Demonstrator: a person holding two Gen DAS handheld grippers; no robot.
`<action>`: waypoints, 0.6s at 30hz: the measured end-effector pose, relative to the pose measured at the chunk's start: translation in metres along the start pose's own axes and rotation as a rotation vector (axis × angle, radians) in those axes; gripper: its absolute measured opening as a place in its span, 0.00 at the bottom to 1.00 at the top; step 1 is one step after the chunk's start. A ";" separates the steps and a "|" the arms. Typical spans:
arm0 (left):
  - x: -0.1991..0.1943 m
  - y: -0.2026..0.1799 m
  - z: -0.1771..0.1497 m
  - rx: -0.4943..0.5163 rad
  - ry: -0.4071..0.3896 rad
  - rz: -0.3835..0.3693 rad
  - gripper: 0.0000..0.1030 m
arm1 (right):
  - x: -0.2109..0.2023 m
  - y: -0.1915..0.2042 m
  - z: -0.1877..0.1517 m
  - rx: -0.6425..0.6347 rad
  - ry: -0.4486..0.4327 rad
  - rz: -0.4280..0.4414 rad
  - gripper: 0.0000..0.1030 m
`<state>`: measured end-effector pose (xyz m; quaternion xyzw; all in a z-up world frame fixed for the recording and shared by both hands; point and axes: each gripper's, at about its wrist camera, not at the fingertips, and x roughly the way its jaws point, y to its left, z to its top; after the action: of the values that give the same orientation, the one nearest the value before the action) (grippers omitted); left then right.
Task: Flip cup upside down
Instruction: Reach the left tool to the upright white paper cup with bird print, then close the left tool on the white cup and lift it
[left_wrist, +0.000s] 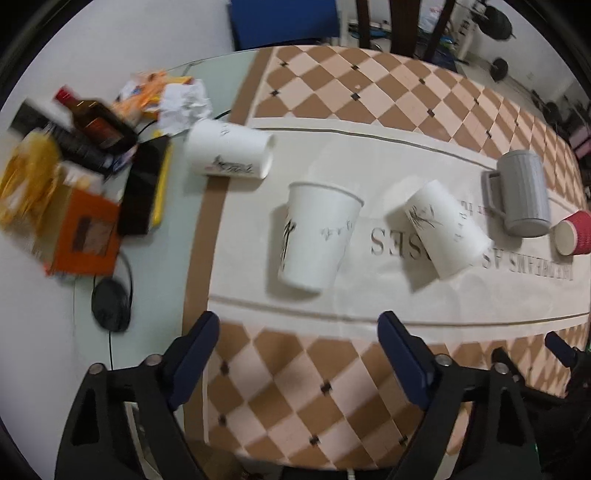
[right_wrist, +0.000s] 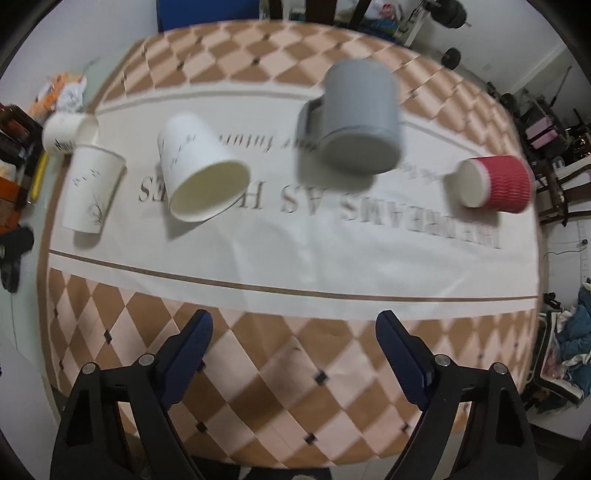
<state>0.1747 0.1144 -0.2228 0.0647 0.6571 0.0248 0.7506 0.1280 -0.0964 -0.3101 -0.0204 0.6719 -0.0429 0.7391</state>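
Note:
Several cups sit in a row on a white cloth strip (left_wrist: 369, 295). A white paper cup (left_wrist: 316, 238) stands upright ahead of my open left gripper (left_wrist: 299, 328); it also shows at the left of the right wrist view (right_wrist: 92, 192). Another white cup (left_wrist: 229, 149) lies on its side at the far left. A third white cup (right_wrist: 201, 170) lies tilted with its mouth toward me. A grey mug (right_wrist: 360, 118) and a red ribbed cup (right_wrist: 495, 182) lie on their sides. My right gripper (right_wrist: 293, 330) is open and empty, short of the cups.
The table has a brown-and-pink checkered cloth (right_wrist: 258, 369). At the left edge stand a dark bottle (left_wrist: 98, 120), an orange box (left_wrist: 86, 236), a black phone (left_wrist: 142, 192), crumpled paper (left_wrist: 184, 101) and a black cabled disc (left_wrist: 110, 308). A blue chair (left_wrist: 284, 22) stands behind.

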 end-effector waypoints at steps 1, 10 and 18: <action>0.008 0.000 0.006 0.015 0.006 -0.004 0.83 | 0.011 0.006 0.003 -0.004 0.015 0.000 0.87; 0.070 0.002 0.039 0.081 0.090 -0.007 0.50 | 0.055 0.022 0.015 0.028 0.098 0.011 0.80; 0.069 0.008 0.044 0.104 0.056 -0.030 0.46 | 0.058 0.025 0.023 0.055 0.103 -0.015 0.79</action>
<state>0.2277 0.1277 -0.2844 0.0930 0.6790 -0.0188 0.7280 0.1576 -0.0777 -0.3679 -0.0031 0.7073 -0.0680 0.7037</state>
